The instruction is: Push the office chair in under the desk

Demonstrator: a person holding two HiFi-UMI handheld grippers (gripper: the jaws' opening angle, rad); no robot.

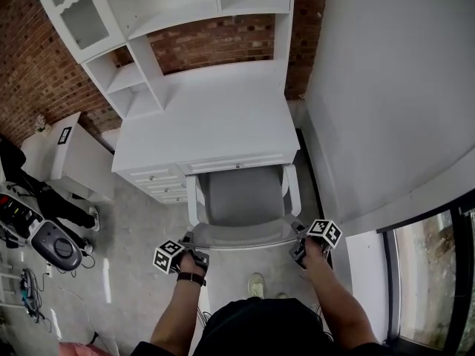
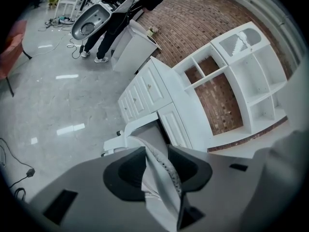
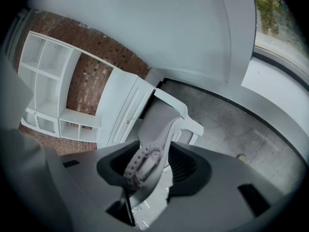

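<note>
Chair (image 1: 239, 199) partly under the desk (image 1: 215, 121), held by its back.
The seat's front was tucked under the desk's front edge, and the back stuck out from the desk. The left gripper (image 1: 190, 245) and right gripper (image 1: 300, 248) each had jaws about half open, pinching the back's top edge, one at each end. I think both should push evenly, straight at the desk, so it rolls in without turning. The chair faced the desk, and its back edge ran along the desk's front.

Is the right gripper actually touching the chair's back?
Touching. The right gripper has the chair back between its jaws, edge against a pad, as the right gripper view shows.
</note>
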